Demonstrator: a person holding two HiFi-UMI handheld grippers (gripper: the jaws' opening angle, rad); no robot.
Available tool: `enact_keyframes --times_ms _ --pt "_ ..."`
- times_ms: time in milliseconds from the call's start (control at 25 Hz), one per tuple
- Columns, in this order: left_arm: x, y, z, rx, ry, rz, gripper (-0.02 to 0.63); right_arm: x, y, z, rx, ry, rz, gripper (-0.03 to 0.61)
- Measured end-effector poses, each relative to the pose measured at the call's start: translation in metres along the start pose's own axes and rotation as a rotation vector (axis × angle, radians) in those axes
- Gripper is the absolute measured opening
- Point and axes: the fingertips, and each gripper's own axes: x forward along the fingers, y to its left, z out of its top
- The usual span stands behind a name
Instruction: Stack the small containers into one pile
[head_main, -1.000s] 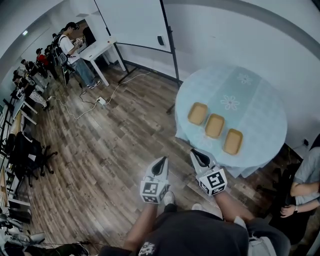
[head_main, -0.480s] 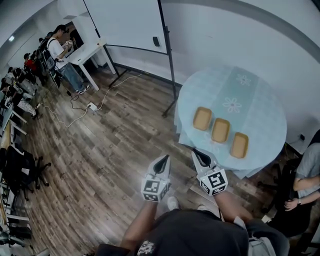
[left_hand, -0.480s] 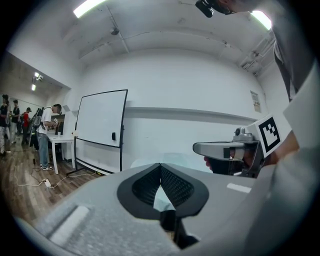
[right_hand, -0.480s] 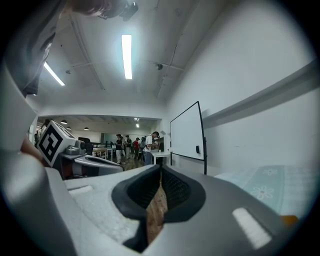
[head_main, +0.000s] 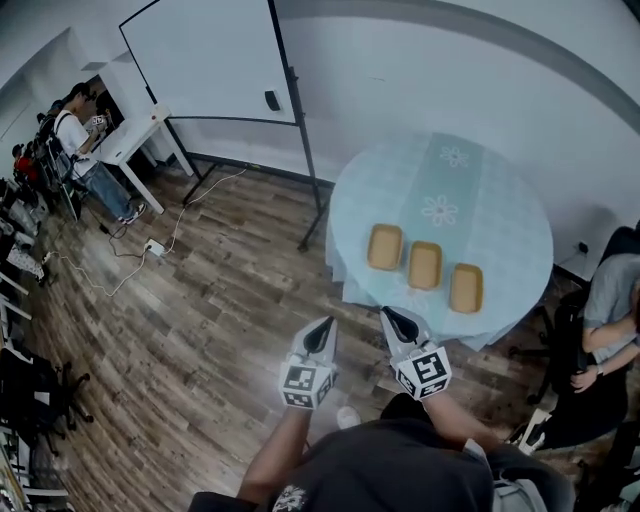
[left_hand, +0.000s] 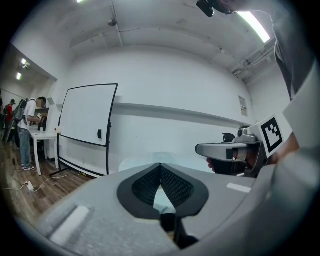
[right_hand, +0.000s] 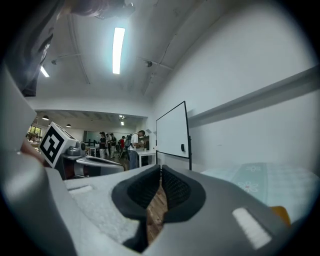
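A round table is draped in a smooth, pale cloth printed with flower motifs. Toward the table's near edge, three containers lie in a slanting row, close together but apart. They are shallow tan trays, rectangular with rounded corners, open side up, and none is stacked. Just off that near edge, over the wood-plank floor, the left gripper and right gripper hover side by side. Each has its ribbed black pads closed tip to tip on nothing.
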Motion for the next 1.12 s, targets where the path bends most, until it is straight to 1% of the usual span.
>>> enact_keyframes --times_ms 200,440,600,720,960,1120 --pt "0.039 -0.01 0.001 -0.009 -0.003 -0.052 0.005 -0.006 -0.036 -0.005 0.006 0.011 -0.067 0.003" --pt "0.11 -0.028 0.011 -0.004 0.006 -0.102 0.005 -0.002 -0.103 -0.006 0.016 0.023 -0.123 0.003" --pt "0.163 -0.04 0.014 0.002 0.018 -0.118 0.005 0.006 -0.155 -0.012 0.007 0.03 -0.141 0.003" --pt "0.196 -0.048 0.018 0.007 0.025 -0.131 0.005 0.009 -0.191 -0.012 0.036 0.026 -0.172 0.003" --pt "0.248 -0.067 0.017 0.011 0.071 -0.153 0.005 0.008 -0.251 -0.016 0.071 0.024 -0.213 0.003" --pt "0.274 -0.076 0.014 0.019 0.096 -0.157 0.005 0.005 -0.28 -0.023 0.083 0.041 -0.225 0.003"
